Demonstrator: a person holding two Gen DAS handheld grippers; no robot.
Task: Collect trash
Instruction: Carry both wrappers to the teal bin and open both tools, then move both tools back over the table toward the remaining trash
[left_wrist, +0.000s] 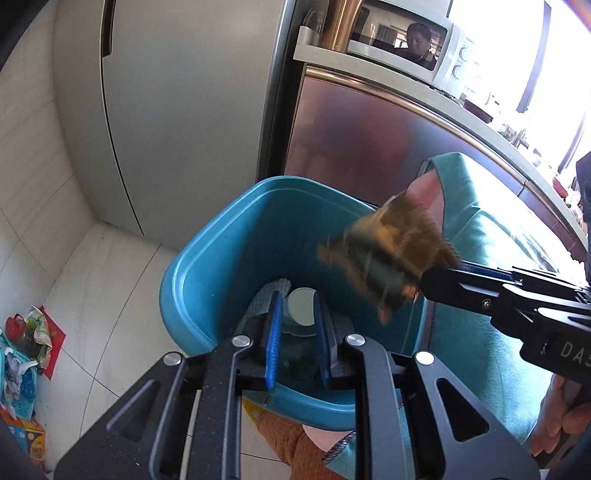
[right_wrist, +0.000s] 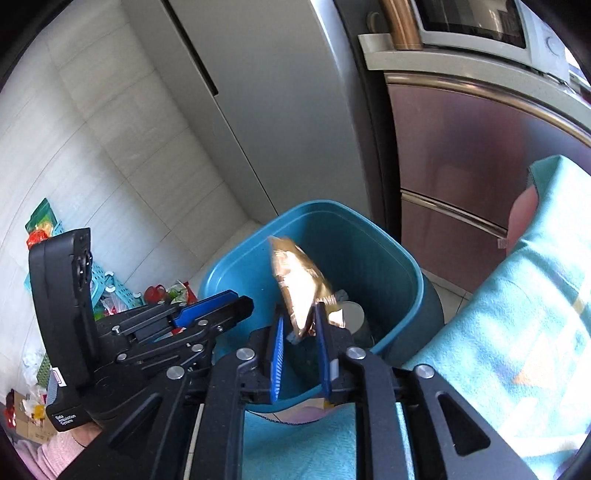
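Wrapper (left_wrist: 384, 254): I'm seeing it smeared by motion in both views, so its print and exact outline are escaping me.
Right gripper (right_wrist: 298, 334): the wrapper is covering the gap between its blue pads, and I'm not able to tell whether they are pinching it.
Bin (left_wrist: 207, 258): my left gripper (left_wrist: 297, 332) is blocking much of its floor; only a pale round item is peeking through, unidentifiable.
Floor clutter (left_wrist: 26, 347): it's getting cropped by the left edge, too small to sort out.
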